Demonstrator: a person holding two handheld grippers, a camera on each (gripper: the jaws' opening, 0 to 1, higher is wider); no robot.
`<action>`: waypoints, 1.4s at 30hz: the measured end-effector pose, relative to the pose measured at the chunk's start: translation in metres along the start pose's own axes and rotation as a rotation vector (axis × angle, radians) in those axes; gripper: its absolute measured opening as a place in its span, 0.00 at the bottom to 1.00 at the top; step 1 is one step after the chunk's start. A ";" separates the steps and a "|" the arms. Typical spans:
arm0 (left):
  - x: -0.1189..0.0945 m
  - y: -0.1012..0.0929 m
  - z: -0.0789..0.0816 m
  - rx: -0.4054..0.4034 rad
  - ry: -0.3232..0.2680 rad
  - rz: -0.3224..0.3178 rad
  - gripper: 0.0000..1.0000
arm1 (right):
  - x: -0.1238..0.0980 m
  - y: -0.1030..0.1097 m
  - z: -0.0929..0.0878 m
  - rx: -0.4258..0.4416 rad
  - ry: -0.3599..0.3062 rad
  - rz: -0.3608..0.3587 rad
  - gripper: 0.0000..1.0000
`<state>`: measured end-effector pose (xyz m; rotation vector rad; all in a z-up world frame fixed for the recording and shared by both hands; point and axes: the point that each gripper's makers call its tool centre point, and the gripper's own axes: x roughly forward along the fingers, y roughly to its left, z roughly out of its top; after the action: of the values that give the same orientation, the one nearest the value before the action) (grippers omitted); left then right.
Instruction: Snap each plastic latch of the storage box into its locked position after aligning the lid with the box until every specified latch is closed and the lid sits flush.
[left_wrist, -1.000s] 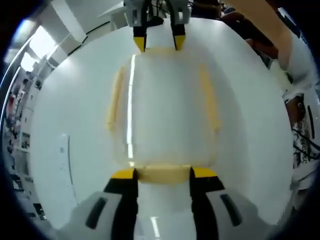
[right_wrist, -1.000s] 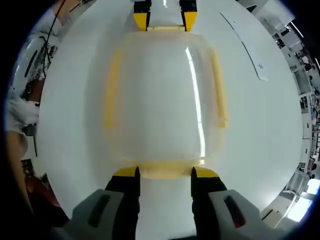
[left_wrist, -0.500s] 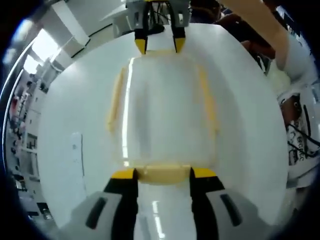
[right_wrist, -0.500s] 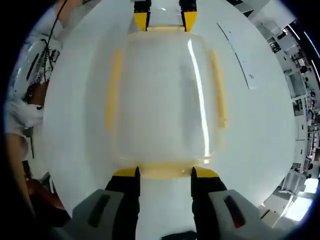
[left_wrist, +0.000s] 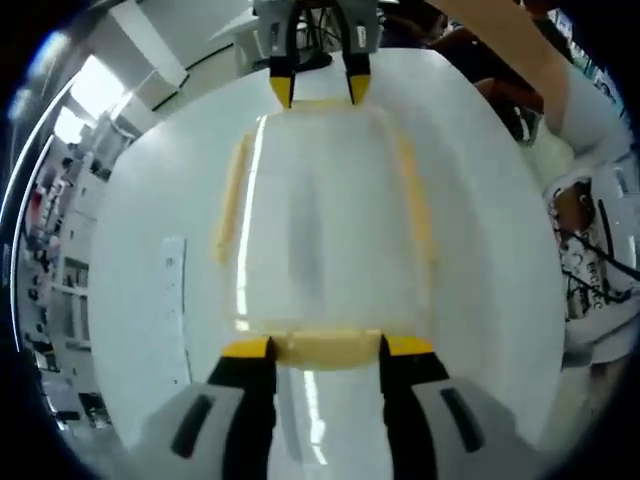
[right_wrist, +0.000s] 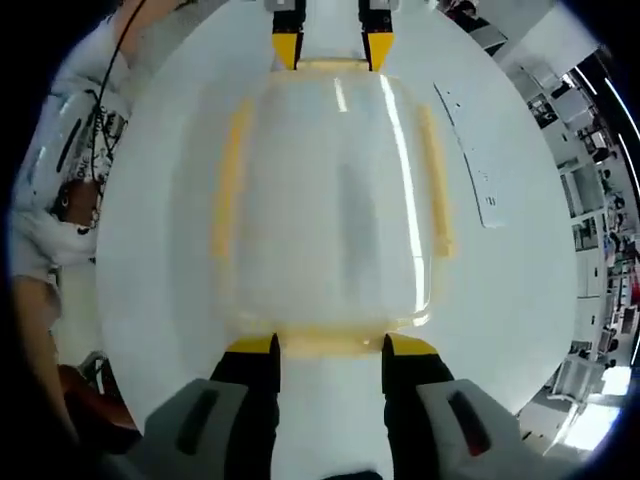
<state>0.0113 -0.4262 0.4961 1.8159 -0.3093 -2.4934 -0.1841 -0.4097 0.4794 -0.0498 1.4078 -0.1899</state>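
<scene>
A translucent storage box (left_wrist: 325, 210) with its lid on rests on the white table (left_wrist: 140, 200). Pale yellow latches (left_wrist: 230, 200) run along both long sides. My left gripper (left_wrist: 325, 347) is open at the near end, its yellow-tipped jaws flanking the end latch (left_wrist: 325, 354). At the far end, my right gripper (left_wrist: 320, 88) straddles the opposite latch. In the right gripper view the same box (right_wrist: 330, 200) lies lengthwise. There my right gripper (right_wrist: 330, 345) stands open around its end latch (right_wrist: 330, 340), and the left gripper (right_wrist: 332, 50) is at the far end.
A thin paper strip (left_wrist: 172, 290) lies on the table beside the box, also seen as a strip (right_wrist: 470, 160) in the right gripper view. A person in patterned clothing (left_wrist: 590, 260) stands close to the table edge. Shelving (left_wrist: 50, 250) lines the room beyond.
The table, paper strip and room have swung round in both views, while the box keeps the same place between both grippers' jaws. Jaw spacing is unchanged.
</scene>
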 end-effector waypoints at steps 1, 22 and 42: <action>-0.002 0.000 -0.002 -0.003 0.003 0.000 0.39 | -0.002 0.000 0.004 -0.005 -0.003 -0.004 0.39; -0.057 -0.006 -0.095 -0.070 0.013 0.025 0.39 | -0.007 -0.006 0.114 -0.088 -0.092 0.003 0.39; -0.071 -0.007 -0.169 -0.107 0.030 0.033 0.39 | 0.011 0.000 0.186 -0.101 -0.117 0.034 0.40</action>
<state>0.1939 -0.4319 0.5113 1.7901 -0.1980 -2.4093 0.0003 -0.4257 0.4994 -0.1188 1.2995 -0.0866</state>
